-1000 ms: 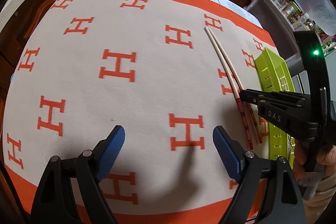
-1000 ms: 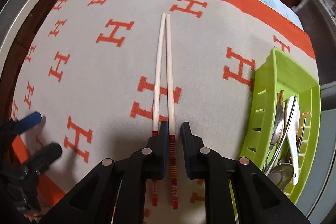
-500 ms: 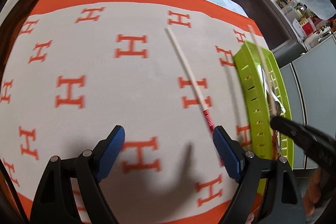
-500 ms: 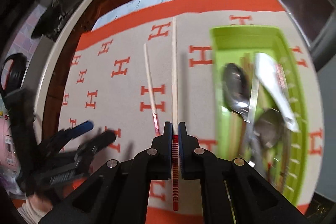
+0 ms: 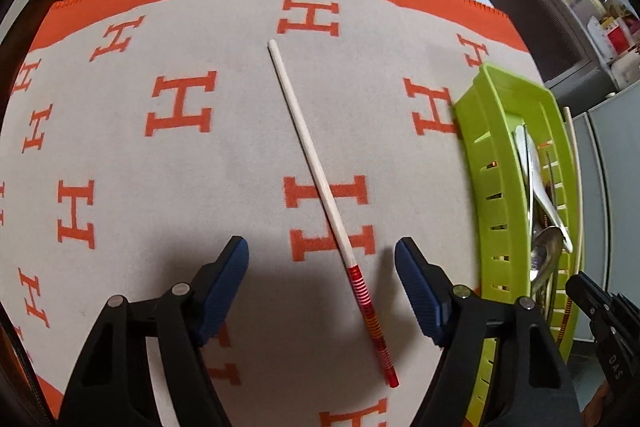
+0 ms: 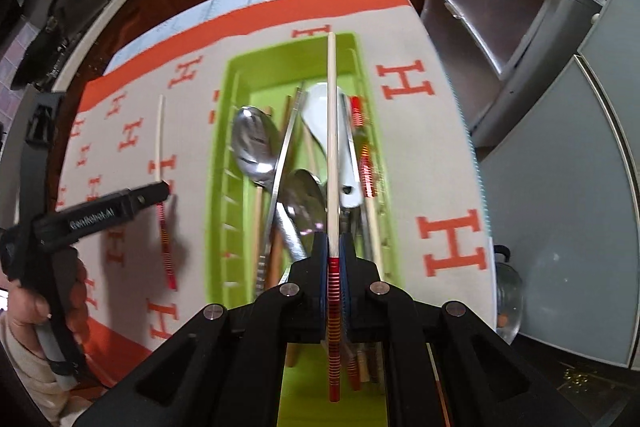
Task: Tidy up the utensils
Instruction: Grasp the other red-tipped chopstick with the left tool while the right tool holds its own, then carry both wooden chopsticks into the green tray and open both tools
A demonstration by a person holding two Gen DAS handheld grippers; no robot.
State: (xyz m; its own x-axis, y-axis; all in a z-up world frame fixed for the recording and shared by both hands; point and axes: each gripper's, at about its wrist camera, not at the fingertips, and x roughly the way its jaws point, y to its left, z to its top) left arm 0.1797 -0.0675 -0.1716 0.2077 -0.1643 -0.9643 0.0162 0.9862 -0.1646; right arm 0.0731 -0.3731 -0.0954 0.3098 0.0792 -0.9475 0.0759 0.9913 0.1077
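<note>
Right gripper [image 6: 334, 247]: fingers clamped on one chopstick [image 6: 331, 131], held above green tray [image 6: 218, 163] at right edge of table; spoons [image 6: 256, 143] and other utensils seen lying inside tray. Left gripper [image 5: 322, 267]: fingers apart, just been closing, second chopstick [image 5: 316, 167] between them, not pressed, lying on orange-patterned cloth [image 5: 180, 155] left of tray.

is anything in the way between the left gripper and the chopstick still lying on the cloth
Nothing visible. The left gripper hangs right above the chopstick on the cloth, its jaws apart and just now narrowing, the red striped end lying between them. The green tray sits off to the side.
</note>
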